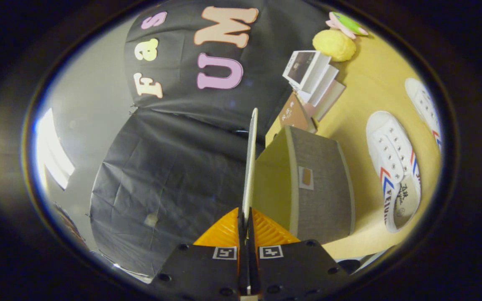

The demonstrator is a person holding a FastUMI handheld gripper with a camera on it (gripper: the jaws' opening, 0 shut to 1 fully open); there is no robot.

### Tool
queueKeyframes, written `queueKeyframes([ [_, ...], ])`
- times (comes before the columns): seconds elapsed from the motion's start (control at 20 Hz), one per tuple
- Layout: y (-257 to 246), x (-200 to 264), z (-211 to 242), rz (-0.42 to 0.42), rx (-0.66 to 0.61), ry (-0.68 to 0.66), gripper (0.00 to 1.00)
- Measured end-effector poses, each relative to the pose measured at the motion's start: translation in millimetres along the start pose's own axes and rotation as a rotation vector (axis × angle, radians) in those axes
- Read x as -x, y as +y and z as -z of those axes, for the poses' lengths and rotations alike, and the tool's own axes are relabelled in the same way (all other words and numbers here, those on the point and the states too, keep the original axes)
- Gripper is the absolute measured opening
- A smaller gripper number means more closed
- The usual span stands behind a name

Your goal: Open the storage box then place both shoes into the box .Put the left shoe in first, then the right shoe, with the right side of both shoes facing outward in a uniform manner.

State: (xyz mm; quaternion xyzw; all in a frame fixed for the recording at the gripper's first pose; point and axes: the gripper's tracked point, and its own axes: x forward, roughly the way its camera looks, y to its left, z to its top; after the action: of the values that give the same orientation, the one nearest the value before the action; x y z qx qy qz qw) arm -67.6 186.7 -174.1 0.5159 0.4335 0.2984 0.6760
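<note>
hand-held gripper (247, 225) clamped on lid (250, 167) of storage box (322, 184), lid raised edge-on; both shoes (393, 167) on surface (370, 92), 3 o'clock of box.

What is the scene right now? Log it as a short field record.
gripper: gripper, orange fingers shut on the lid
lid: lid swung up, seen edge-on, running ahead from between the fingers
box: grey storage box open, on the table
shoes: near shoe and far shoe on the table beside the box, neither inside
beyond box: booklets, yellow toy
stage: opening
</note>
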Motion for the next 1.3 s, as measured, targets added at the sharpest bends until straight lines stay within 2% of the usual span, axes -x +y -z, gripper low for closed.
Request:
queueKeyframes([
  [0.3,54,-20,8,-0.027,0.080,0.025,0.08],
  [0.6,96,-60,21,-0.064,0.186,0.054,0.11],
  [1.1,138,-137,64,-0.098,0.270,0.133,0.12],
  [1.3,140,-159,86,-0.081,0.349,0.180,0.28],
])
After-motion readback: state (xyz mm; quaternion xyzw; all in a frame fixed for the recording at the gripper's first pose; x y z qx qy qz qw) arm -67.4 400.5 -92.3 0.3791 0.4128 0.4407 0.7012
